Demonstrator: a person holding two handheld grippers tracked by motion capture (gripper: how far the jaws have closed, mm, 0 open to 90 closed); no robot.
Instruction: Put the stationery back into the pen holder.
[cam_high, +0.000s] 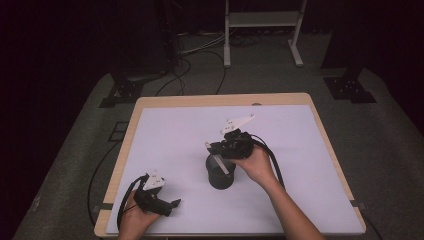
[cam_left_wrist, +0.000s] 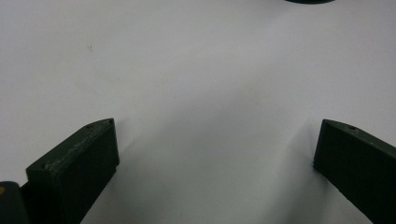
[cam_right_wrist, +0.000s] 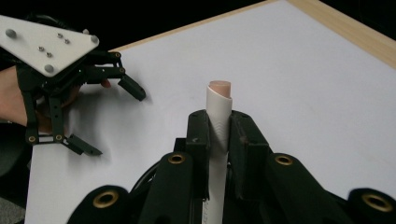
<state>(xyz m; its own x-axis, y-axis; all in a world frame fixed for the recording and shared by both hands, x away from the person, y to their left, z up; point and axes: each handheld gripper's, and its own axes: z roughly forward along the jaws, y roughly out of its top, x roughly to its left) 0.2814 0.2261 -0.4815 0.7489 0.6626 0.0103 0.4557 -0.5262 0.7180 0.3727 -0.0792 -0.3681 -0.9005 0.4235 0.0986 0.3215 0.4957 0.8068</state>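
Dark floor and stand legs surrounded a wood-edged table (cam_high: 131, 131) topped with a white sheet (cam_high: 175, 145). Near its middle stood a black cylindrical cup (cam_high: 220, 175), open end up. Just above it the right gripper (cam_high: 216, 150) had its jaws clamped on a rolled white tube (cam_right_wrist: 218, 116), whose lower end reached into the cup's mouth, so the step looked like stowing the tube in the cup; next, it would need lowering straight until it rested inside, then release. At the near left corner the left gripper (cam_high: 172, 204) lay idle, jaws wide apart on nothing. The right gripper view showed the tube's pinkish tip, which the high view did not; the left gripper view caught the cup's base (cam_left_wrist: 309, 1).
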